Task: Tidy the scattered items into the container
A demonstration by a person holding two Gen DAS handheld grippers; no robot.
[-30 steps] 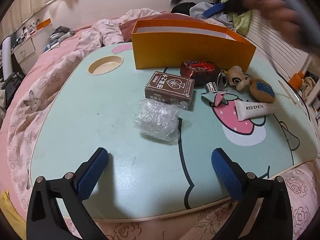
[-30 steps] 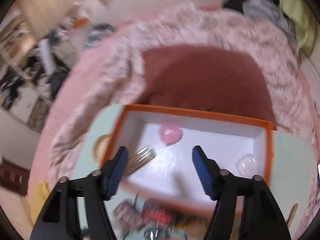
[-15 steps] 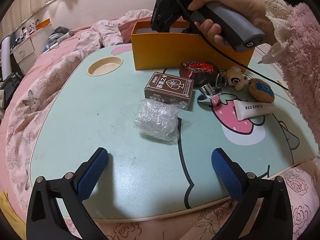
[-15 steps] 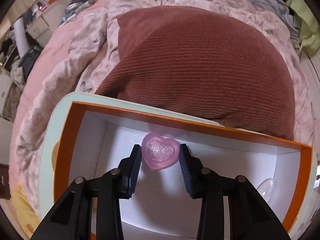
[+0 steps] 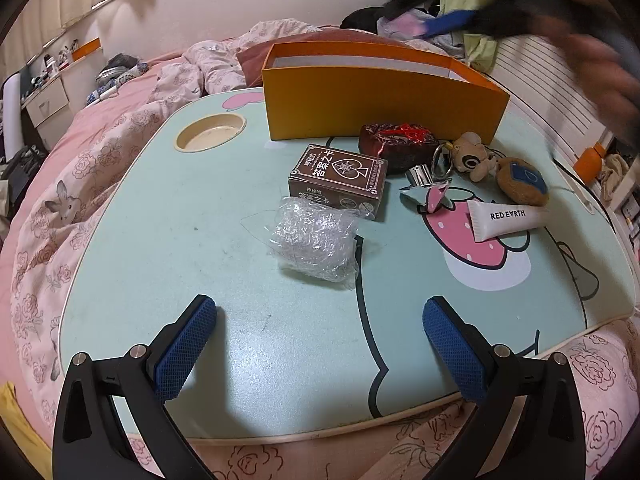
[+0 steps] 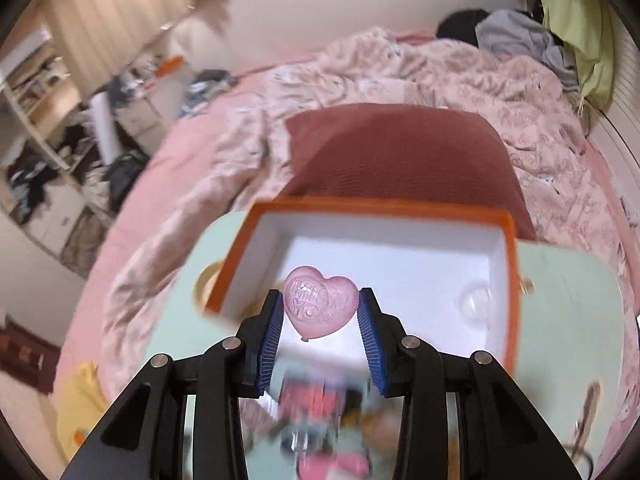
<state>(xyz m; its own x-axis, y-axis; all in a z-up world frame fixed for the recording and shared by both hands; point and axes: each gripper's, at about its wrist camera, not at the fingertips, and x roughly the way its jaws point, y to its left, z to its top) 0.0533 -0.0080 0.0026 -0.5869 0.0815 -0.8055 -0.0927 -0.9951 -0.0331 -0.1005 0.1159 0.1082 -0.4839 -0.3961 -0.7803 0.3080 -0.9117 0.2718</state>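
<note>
Two claws in play, and the action is all on the right: the right claw (image 6: 320,312) is clamped on a pink heart (image 6: 320,302), pads pressing its two lobes, carried in the air above the near wall of the orange box (image 6: 512,280). A clear dome-shaped piece (image 6: 476,300) lies inside on the white floor of the box. The left claw (image 5: 316,344) hangs with its pads wide apart over bare surface (image 5: 160,260), holding nothing. Plenty is left out in front of the box: a crinkled plastic packet (image 5: 314,246), a brown card box (image 5: 340,180), a dark red foil-topped item (image 5: 396,146), a shiny metal piece (image 5: 426,190), a plush keychain (image 5: 472,156), a brown pouch (image 5: 522,186) and a white tube (image 5: 504,220). My read: the heart is mid-carry, tidying barely begun. Next call is to settle where the heart goes, inside the walls if it's to count, then let go low and come back for the scattered lot.
</note>
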